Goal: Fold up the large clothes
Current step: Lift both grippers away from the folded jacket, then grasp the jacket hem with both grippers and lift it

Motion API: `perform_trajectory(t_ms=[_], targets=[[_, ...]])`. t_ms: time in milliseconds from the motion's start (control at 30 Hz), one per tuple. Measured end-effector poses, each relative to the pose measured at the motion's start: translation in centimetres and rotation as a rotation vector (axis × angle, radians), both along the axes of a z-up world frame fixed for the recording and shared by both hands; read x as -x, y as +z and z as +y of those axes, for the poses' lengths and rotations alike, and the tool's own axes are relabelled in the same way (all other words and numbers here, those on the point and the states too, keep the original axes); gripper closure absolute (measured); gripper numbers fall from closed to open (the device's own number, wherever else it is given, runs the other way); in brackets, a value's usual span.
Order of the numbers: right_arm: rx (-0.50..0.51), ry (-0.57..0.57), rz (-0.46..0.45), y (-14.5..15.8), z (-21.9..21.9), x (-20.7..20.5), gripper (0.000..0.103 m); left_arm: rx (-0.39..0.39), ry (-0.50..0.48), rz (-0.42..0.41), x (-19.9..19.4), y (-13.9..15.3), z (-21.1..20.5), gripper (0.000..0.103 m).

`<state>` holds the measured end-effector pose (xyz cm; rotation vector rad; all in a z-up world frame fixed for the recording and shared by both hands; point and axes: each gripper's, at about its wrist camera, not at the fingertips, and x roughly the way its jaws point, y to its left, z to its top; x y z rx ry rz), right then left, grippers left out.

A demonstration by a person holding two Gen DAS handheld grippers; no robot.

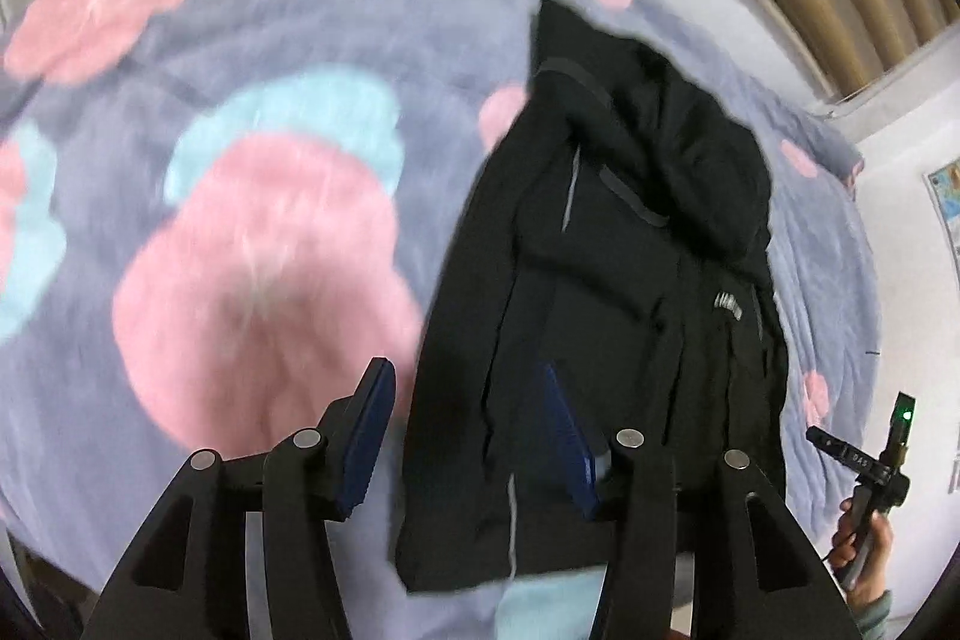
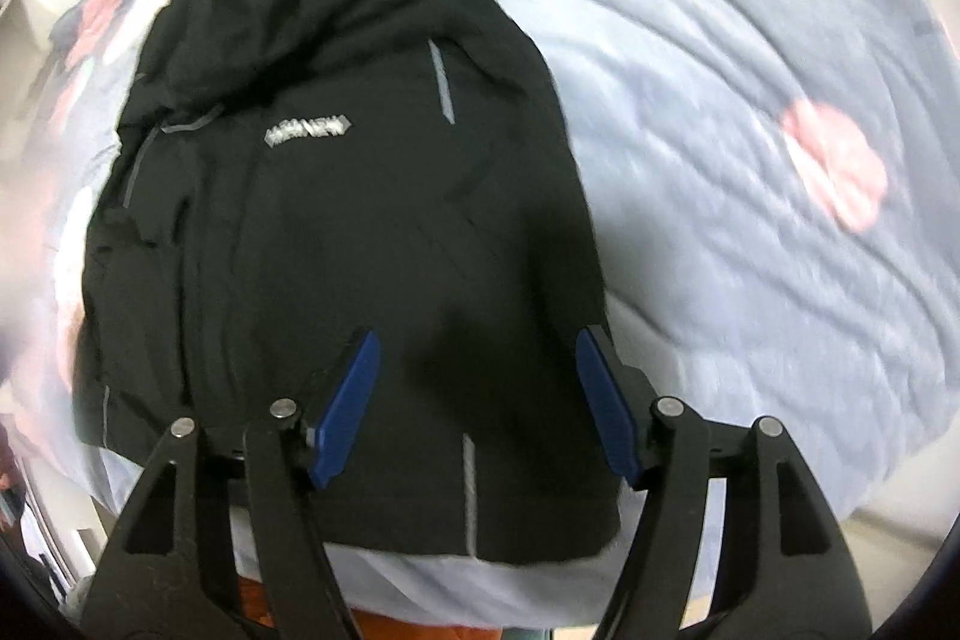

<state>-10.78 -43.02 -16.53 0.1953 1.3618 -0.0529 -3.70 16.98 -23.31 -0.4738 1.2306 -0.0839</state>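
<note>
Item: black jacket (image 2: 336,220), on bed blanket (image 2: 720,160), sleeves apparently folded in; bottom-to-collar fold outstanding. Left gripper (image 1: 468,436) and right gripper (image 2: 474,400): jaws released, hem at 6 o'clock.

Matt black jacket (image 2: 336,220), seemingly fleecy blanket (image 1: 240,100)

jacket (image 2: 336,220) on blanket (image 2: 720,160) | left hand-held gripper (image 1: 468,436) at its left edge — right hand-held gripper (image 2: 480,400) above hem

A black jacket (image 2: 336,196) lies on the blue blanket (image 2: 750,220), right gripper (image 2: 474,400) jaws spread above its hem.
</note>
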Motion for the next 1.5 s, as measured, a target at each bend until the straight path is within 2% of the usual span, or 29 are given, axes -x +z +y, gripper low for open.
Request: perform_trajectory(t_ms=[333, 533, 733, 867, 1000, 1033, 1100, 1133, 1167, 1200, 1267, 1333, 1400, 1433, 1500], targets=[[-0.05, -0.144, 0.107, -3.8, -4.6, 4.6, 0.036, 0.076, -0.017, 0.168, 3.6, -6.1, -1.5, 0.05], [-0.093, -0.168, 0.149, -5.8, -5.7, 5.9, 0.036, 0.115, -0.043, 0.237, 4.1, -8.7, -2.6, 0.05], [-0.1, -0.178, 0.152, -7.6, -5.7, 5.9, 0.034, 0.106, -0.037, 0.27, 4.0, -10.1, -3.2, 0.05], [-0.113, -0.186, 0.146, -8.6, -6.4, 5.5, 0.024, 0.11, -0.024, 0.274, 4.0, -10.2, -3.1, 0.05], [-0.174, -0.177, 0.149, -9.7, -6.3, 4.8, 0.025, 0.125, -0.018, 0.282, 4.1, -10.7, -3.1, 0.046], [-0.182, -0.166, 0.153, -9.9, -6.1, 4.6, 0.026, 0.135, -0.011, 0.285, 4.1, -10.8, -3.1, 0.046], [-0.217, -0.141, 0.144, -9.8, -5.4, 4.5, 0.061, 0.135, -0.008, 0.273, 4.1, -10.7, -3.1, 0.046], [-0.231, -0.128, 0.141, -9.6, -5.2, 4.5, 0.068, 0.125, -0.026, 0.248, 4.3, -10.2, -3.4, 0.05], [-0.23, -0.115, 0.137, -9.4, -5.1, 4.6, 0.078, 0.116, -0.044, 0.23, 4.5, -9.9, -3.5, 0.064], [-0.228, -0.09, 0.128, -9.0, -4.9, 4.8, 0.082, 0.114, -0.058, 0.221, 4.6, -9.6, -3.6, 0.07], [-0.23, -0.066, 0.117, -8.5, -5.0, 5.3, 0.083, 0.117, -0.06, 0.204, 5.0, -9.0, -3.6, 0.072], [-0.243, -0.059, 0.127, -8.6, -5.2, 5.6, 0.078, 0.138, -0.052, 0.199, 5.0, -8.8, -3.4, 0.073], [-0.273, -0.064, 0.154, -9.2, -5.0, 5.6, 0.067, 0.151, -0.044, 0.212, 4.9, -9.3, -3.5, 0.072], [-0.287, -0.064, 0.162, -9.5, -5.0, 5.5, 0.062, 0.157, -0.044, 0.219, 4.8, -9.6, -3.6, 0.069], [-0.282, -0.062, 0.175, -10.0, -4.6, 5.2, 0.059, 0.146, -0.045, 0.225, 4.5, -9.9, -4.0, 0.068]])
